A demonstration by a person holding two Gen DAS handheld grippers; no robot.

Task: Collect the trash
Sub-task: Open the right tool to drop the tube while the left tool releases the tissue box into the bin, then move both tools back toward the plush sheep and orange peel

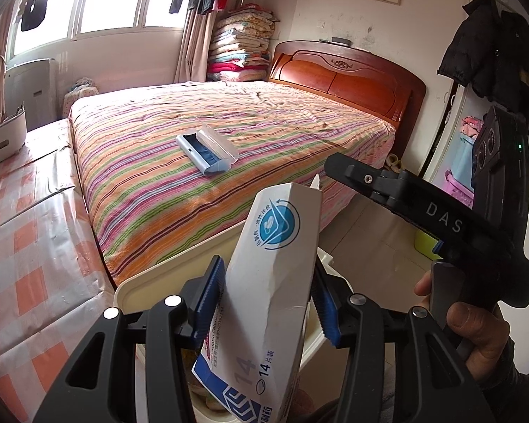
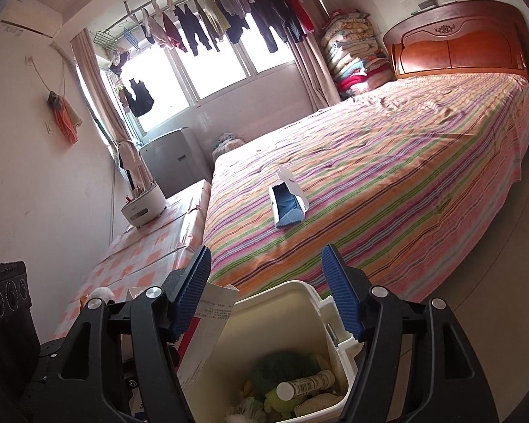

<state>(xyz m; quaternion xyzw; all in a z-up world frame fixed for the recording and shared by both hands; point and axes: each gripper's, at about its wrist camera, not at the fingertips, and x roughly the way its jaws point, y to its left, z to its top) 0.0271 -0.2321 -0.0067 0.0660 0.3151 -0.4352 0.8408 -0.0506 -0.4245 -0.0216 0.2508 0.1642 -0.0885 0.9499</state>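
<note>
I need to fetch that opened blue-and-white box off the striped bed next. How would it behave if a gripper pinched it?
The opened box looks like thin, empty cardboard, so probably light and easily crushed. Its lid flap stands loose and would likely flop. Lying flat on the soft bedsheet, it shouldn't roll.

The white cardboard medicine box with blue print (image 1: 275, 282) runs off the lower edge of the left wrist view, its small lettering cut short. It hides most of the cream plastic trash bin (image 1: 137, 289) behind it. In the right wrist view the same bin (image 2: 299, 292) is cut by the bottom edge, and its contents are only partly legible: a white cylindrical bottle (image 2: 305, 384) with an unreadable label among indistinct green items.
</note>
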